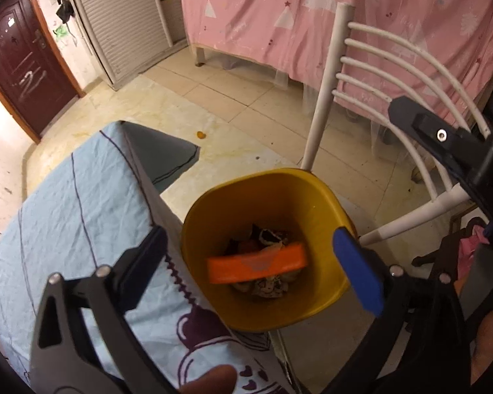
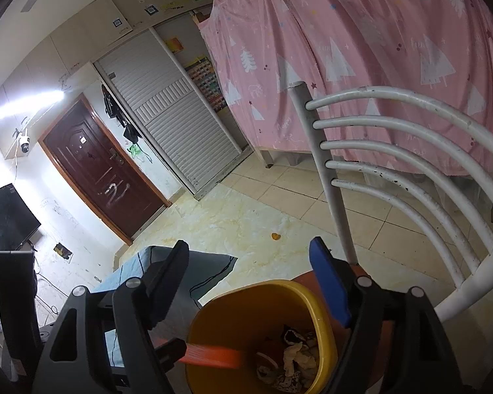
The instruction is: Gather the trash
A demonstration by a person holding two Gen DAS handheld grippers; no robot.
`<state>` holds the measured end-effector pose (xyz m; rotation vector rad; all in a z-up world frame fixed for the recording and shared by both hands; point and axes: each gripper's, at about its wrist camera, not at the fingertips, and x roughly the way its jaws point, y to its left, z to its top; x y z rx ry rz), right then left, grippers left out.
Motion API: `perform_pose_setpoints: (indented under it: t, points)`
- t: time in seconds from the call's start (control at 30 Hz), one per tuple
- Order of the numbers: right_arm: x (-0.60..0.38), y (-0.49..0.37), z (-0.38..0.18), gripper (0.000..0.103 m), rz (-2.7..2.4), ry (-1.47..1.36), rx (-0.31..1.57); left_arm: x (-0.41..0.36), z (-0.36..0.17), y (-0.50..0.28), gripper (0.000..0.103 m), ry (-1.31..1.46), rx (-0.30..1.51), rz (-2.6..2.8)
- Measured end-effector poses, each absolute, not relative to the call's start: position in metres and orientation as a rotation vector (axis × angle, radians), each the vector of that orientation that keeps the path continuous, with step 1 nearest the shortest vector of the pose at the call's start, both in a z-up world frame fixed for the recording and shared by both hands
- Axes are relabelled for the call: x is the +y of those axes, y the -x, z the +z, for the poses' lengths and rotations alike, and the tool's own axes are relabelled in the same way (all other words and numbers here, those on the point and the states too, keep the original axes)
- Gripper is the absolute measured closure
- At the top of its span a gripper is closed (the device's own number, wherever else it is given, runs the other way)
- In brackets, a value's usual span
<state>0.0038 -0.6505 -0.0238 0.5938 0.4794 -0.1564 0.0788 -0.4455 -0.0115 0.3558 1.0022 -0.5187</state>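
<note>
Yellow bin (image 1: 266, 197), 1 unit, rounded-square mouth, standing on the seat of the white chair (image 1: 322, 98) just beside the cloth-covered surface (image 1: 69, 203); from the right wrist view the same yellow bin (image 2: 263, 295) shows its near rim and inner wall. Contents: orange wrapper (image 1: 256, 266), flat, oblong, glossy, with a paler triangular mark at its middle, lying across the bin's interior above the other refuse; in the right wrist view the orange wrapper (image 2: 210, 356) appears as a ribbed orange strip crossing the bin's left rim, one end beside the dark finger of the other tool. Beneath it: crumpled trash (image 1: 269, 239), a mix of dark, cream and patterned scraps heaped on the bin floor, seen also as crumpled trash (image 2: 292, 358) in pale and speckled pieces. Left tool (image 1: 246, 262): open, 1 black finger over the cloth and 1 blue-padded finger over the bin's right rim, the wrapper visible between them but touched by neither pad. Right tool (image 2: 246, 289): open wide, nothing between its fingers, poised above the bin's far rim. Surface covering: pale blue cloth with thin dark lines and purple printed shapes. Floor (image 1: 233, 98): beige tile with a pale mat, 1 small orange scrap (image 1: 200, 135) lying on it well apart from the bin. Background: pink curtain (image 1: 312, 6) with white tree print, dark red door (image 1: 26, 62).
</note>
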Motion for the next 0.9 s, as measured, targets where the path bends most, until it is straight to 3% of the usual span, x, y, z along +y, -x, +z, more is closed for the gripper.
perform_pose_setpoints:
  t: [0.17,0.6,0.9]
  points:
    - [-0.642,-0.003,-0.018,0.031,-0.172,-0.574,0.458,-0.423,-0.008,-0.083,0.007,-0.308,1.002,-0.51]
    - [-0.572,-0.017,-0.003,0.009,-0.08,-0.428,0.441,-0.331,0.01,-0.077,0.006,-0.205,0.859,-0.43]
    - [-0.49,-0.034,0.001,0.009,0.039,-0.289,0.481,-0.248,0.024,-0.07,0.006,-0.138,0.733,-0.277]
